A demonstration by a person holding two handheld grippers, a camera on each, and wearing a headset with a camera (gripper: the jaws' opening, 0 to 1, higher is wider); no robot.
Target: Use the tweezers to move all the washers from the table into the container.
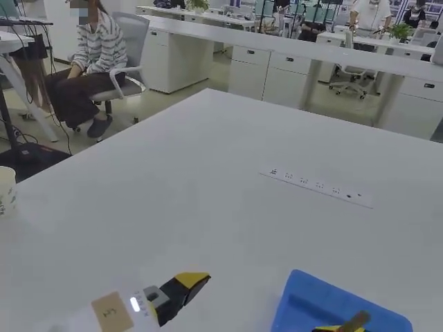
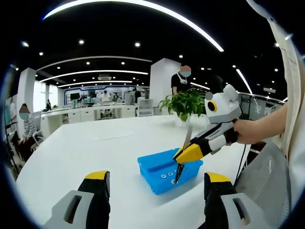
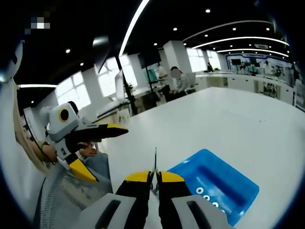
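Several small ring washers [image 2: 167, 175] lie in the shallow blue plastic container [image 2: 147, 172] on the white tabletop [image 2: 95, 148], and with the right gripper's [image 3: 154, 176] jaws clamped on thin metal tweezers [image 3: 155, 162] dipping among them, the left gripper's [image 2: 157, 177] jaws apart, I fear flicking one out.
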